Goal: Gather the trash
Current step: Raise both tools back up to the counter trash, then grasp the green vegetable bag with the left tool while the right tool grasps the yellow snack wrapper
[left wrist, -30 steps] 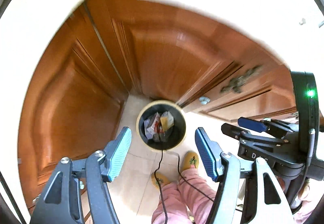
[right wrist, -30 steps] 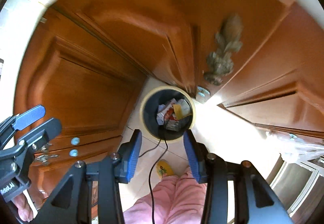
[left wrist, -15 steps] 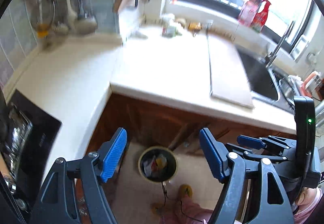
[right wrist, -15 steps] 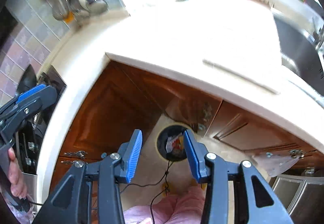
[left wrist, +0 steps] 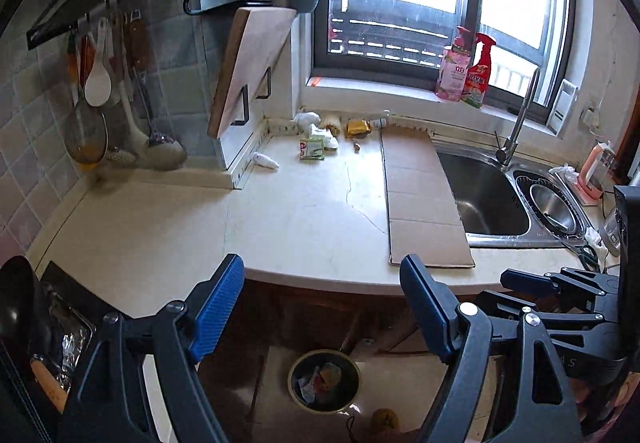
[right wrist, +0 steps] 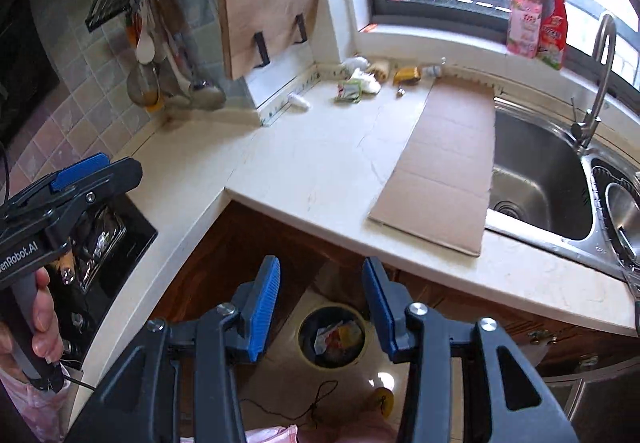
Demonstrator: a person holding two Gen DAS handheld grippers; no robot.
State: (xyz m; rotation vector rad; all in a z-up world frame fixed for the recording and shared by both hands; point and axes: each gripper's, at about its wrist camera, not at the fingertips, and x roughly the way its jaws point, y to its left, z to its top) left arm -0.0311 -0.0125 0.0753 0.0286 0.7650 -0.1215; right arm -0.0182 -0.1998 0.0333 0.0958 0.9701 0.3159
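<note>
Below the countertop (left wrist: pixel 312 219) edge, on the floor: a round trash bin (left wrist: pixel 324 381) with wrappers already inside, also seen in the right wrist view (right wrist: pixel 332 337), framed between blue finger pads.

Above that bin, held over the floor short of the countertop edge: left gripper (left wrist: pixel 322 311), blue pads spread wide, nothing between them. Right gripper (right wrist: pixel 320 307) just beside it, likewise parted and holding nothing, its pads nearer each other than the left pair.

Far from the bin, at the back of the countertop by the window wall: the remaining trash. Green-and-white packet (left wrist: pixel 311 148) lying flat, crumpled white tissue (left wrist: pixel 325 137) touching its far side, gold wrapper (left wrist: pixel 358 128) near the tissue toward the sink, small white tube (left wrist: pixel 266 161) apart on the other side, close to the raised ledge. Same cluster in the right wrist view: packet (right wrist: pixel 349 91), tissue (right wrist: pixel 366 81), gold wrapper (right wrist: pixel 407 75), tube (right wrist: pixel 299 101).

Between that trash and the steel sink (left wrist: pixel 484 195): flat sheet of cardboard (left wrist: pixel 420 199) running from the back wall to the countertop edge. Upright against the wall beyond the tube: wooden cutting board (left wrist: pixel 250 67) in its holder.
</note>
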